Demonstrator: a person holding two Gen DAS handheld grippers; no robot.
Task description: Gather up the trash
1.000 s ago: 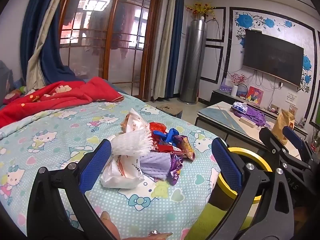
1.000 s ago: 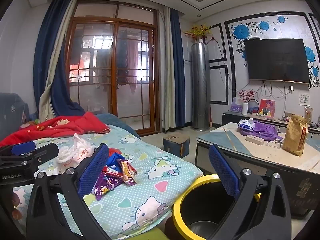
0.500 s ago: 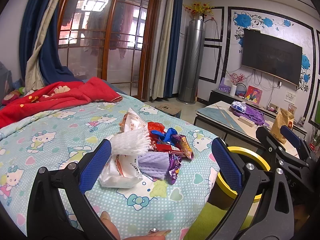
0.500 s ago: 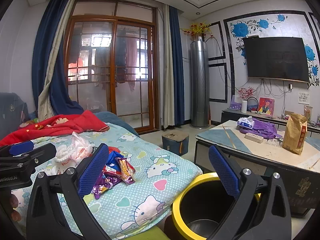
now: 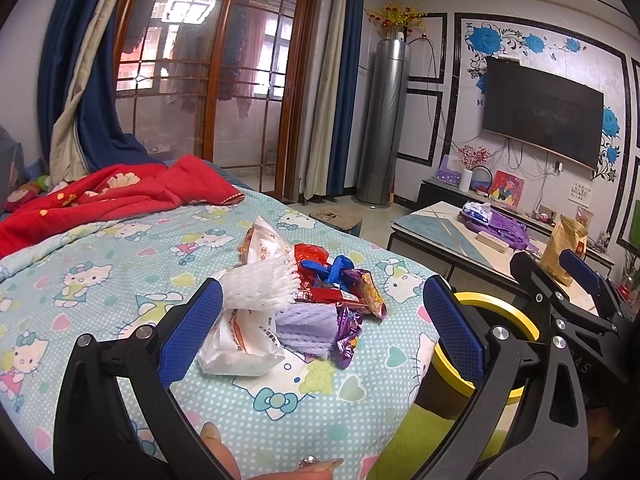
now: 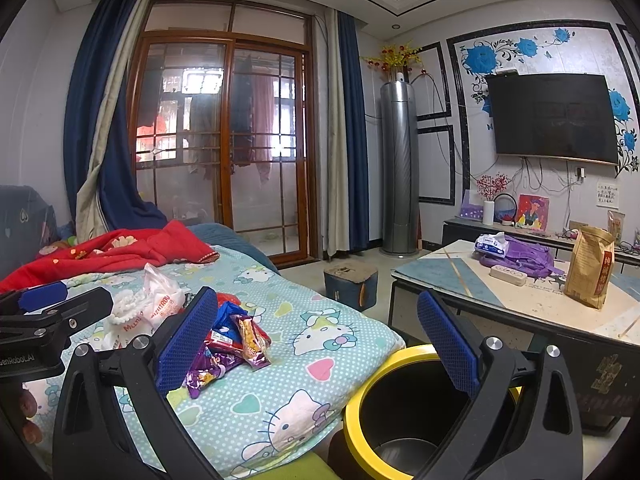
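A pile of trash (image 5: 296, 296) lies on the Hello Kitty bedsheet (image 5: 100, 280): white foam net (image 5: 260, 286), white wrappers, purple foam, red, blue and purple snack wrappers. My left gripper (image 5: 320, 320) is open and empty, just in front of the pile. A black bin with a yellow rim (image 6: 404, 412) stands on the floor beside the bed; it also shows in the left wrist view (image 5: 500, 316). My right gripper (image 6: 316, 344) is open and empty, above the bed edge and the bin. The pile also shows in the right wrist view (image 6: 236, 340).
A red blanket (image 5: 112, 196) lies at the far end of the bed. A low table (image 6: 520, 300) with a brown bag (image 6: 590, 272), purple cloth and a power strip stands right of the bin. A small box stool (image 6: 350, 286) sits on the floor.
Both grippers have drifted only slightly; the trash pile sits a little lower in the views. Nothing was taken hold of.
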